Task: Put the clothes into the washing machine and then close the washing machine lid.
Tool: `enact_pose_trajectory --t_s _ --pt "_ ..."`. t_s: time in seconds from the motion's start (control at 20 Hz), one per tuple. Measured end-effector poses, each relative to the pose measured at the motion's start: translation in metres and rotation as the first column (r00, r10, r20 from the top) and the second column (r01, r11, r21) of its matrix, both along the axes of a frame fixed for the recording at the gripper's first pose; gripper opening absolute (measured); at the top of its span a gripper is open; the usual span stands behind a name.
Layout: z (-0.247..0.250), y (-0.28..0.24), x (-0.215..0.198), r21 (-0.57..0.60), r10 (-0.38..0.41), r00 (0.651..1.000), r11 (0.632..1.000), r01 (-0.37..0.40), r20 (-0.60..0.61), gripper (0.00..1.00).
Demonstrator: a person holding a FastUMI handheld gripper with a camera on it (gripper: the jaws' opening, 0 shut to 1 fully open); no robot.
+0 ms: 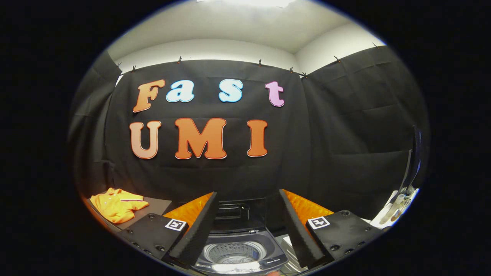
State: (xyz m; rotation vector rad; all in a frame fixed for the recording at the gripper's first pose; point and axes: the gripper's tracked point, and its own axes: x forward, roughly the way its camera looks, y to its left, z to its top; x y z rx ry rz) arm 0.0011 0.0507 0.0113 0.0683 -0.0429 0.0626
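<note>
- Gripper view, lower centre of the frame: the gripper [247, 226] is seen spread wide, its fingers [199, 226] parted and nothing held between them.
- Between the fingers, the washing machine [239, 253] is seen from above, its lid [239, 211] raised upright at the back and the perforated drum [234, 252] exposed and apparently empty.
- At lower left, well apart from the machine and beyond the left finger, the orange clothes [117, 205] are seen lying crumpled on a dark table [155, 205].
- The garment is judged light, soft and floppy; it is expected to sag and trail once lifted, so a bunched fold near the middle of the heap is best pinched, not a loose edge or sleeve.
- Cloth is not thought slippery, though a thin single layer could be lost from the fingers.
- At right, a dark upright stand [412, 161] on a pale base is noted, well clear of the route.
- Nothing is seen standing between the clothes and the drum; the raised lid behind the opening is judged the one thing dangling fabric might catch on.
- The drum mouth is judged narrow enough that hanging cloth could drape over the rim.
</note>
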Motion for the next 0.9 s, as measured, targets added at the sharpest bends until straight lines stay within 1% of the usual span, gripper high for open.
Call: enact_pose_trajectory --t_s 0.15,0.35,0.45,0.5,0.55,0.65,0.7,0.75,0.85,0.9 --pt "0.003 0.037 -0.004 0.028 0.101 0.994 0.995 -0.1 -0.034 0.97" --pt "0.023 0.089 0.007 -0.037 0.189 0.979 0.981 -0.192 -0.075 0.97" --pt "0.031 0.13 0.015 -0.072 0.248 0.96 0.963 -0.259 -0.129 0.97" --pt "0.033 0.152 0.016 -0.079 0.281 0.946 0.952 -0.296 -0.164 0.97" --pt "0.038 0.178 0.016 -0.082 0.329 0.926 0.934 -0.348 -0.185 0.97" --pt "0.041 0.236 0.016 -0.101 0.418 0.875 0.887 -0.451 -0.243 0.97" --pt "0.035 0.259 0.016 -0.1 0.455 0.841 0.86 -0.5 -0.294 0.97" --pt "0.03 0.286 0.014 -0.063 0.507 0.795 0.829 -0.555 -0.332 0.99" --pt "0.01 0.342 -0.001 0.08 0.614 0.659 0.755 -0.65 -0.434 0.99" --pt "-0.003 0.363 -0.008 0.136 0.647 0.597 0.724 -0.676 -0.475 0.99"
